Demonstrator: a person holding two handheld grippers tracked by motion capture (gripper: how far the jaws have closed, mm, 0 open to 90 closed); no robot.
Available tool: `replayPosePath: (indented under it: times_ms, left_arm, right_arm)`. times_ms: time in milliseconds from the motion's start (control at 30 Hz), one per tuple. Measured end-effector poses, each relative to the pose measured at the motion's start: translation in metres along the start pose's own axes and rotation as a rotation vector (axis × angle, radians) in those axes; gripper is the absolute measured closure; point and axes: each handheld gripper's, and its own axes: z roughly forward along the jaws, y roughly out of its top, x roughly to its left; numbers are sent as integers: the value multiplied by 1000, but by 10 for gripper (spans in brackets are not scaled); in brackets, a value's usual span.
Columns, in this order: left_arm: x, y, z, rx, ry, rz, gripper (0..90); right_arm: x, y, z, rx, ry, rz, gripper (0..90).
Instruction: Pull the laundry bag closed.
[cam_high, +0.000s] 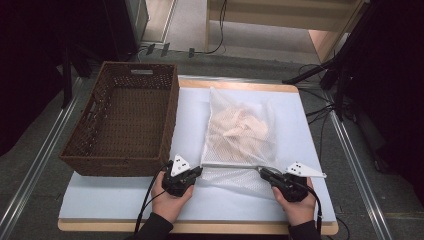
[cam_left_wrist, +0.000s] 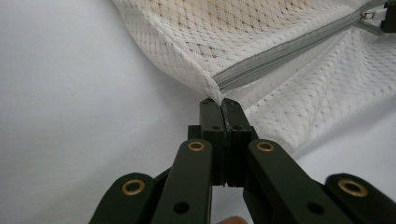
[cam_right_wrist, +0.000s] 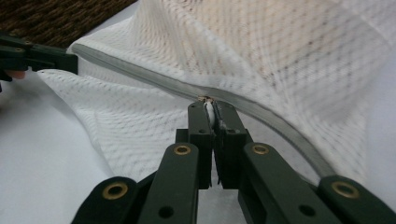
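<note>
mesh bag (cam_high: 240, 132) — zipper (cam_left_wrist: 285, 52) end pinched by left hand-held gripper (cam_left_wrist: 221, 103).

What the mesh bag (cam_high: 239, 131) holds is a pale, beige lump, too veiled by netting to name. In the right gripper view, the zipper pull sits buried between the tongs' (cam_right_wrist: 211, 109) tips. The table (cam_high: 100, 200) hides beneath white sheeting.

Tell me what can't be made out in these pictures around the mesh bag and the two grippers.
- What the mesh bag holds: high view, the netting blurs the pale contents.
- The zipper pull: right gripper view, the right gripper is closed over it.
- The bag's corner tip: left gripper view, pinched inside the left gripper.
- The basket's near inner wall: high view, hidden by its rim.
</note>
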Motion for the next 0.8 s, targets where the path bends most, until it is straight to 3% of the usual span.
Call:
replayPosePath:
  times_ms: [367,600,700,800]
  left_arm:
    - [-1,0,0,0,-2,3,894]
    - [-1,0,1,5,5,8,895]
    - [1,0,0,4,-5,-15,895]
    - [-1,0,1,5,-2,3,895]
  right_arm:
    - [-28,-8,-25,-26,-56,52,872]
    - [-39,-12,-34,-14,-94,60,872]
    - [-43,-13,-39,-10,-134,63,873]
    - [-47,-14,-43,-18,-137,79,873]
